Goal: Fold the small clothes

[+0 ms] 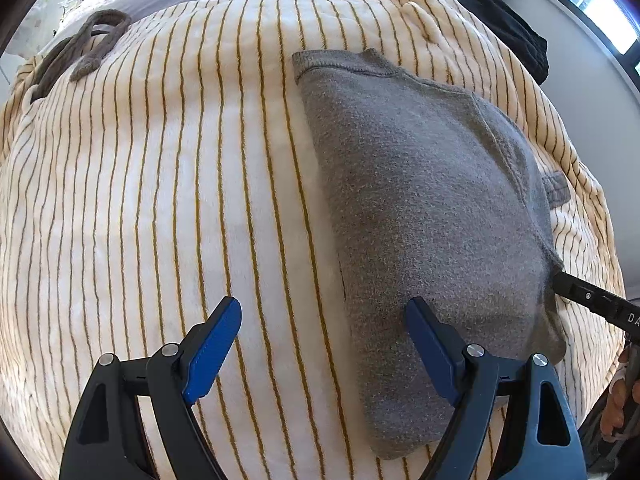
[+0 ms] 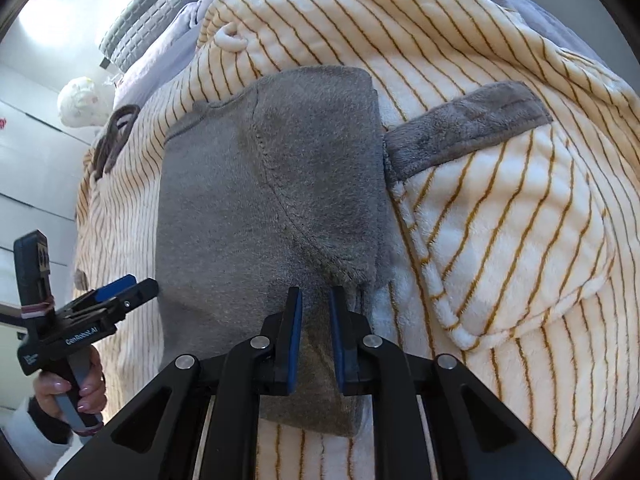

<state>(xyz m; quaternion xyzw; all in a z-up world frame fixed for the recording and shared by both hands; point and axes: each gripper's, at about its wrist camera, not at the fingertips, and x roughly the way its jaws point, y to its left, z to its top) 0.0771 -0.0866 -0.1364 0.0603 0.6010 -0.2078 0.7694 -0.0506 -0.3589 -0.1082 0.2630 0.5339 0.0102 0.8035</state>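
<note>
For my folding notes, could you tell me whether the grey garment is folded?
Folded: the grey garment lies doubled, an upper layer's seamed edge crossing it.

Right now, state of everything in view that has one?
Grey garment: folded, lying flat on the fleece.
Striped fleece: spread out, rumpled at the far edge.
Brown cord: loose, looped on the fleece.
Left claw: wide open, holding nothing.
Right claw: nearly closed at the garment's edge; grip unclear.
</note>
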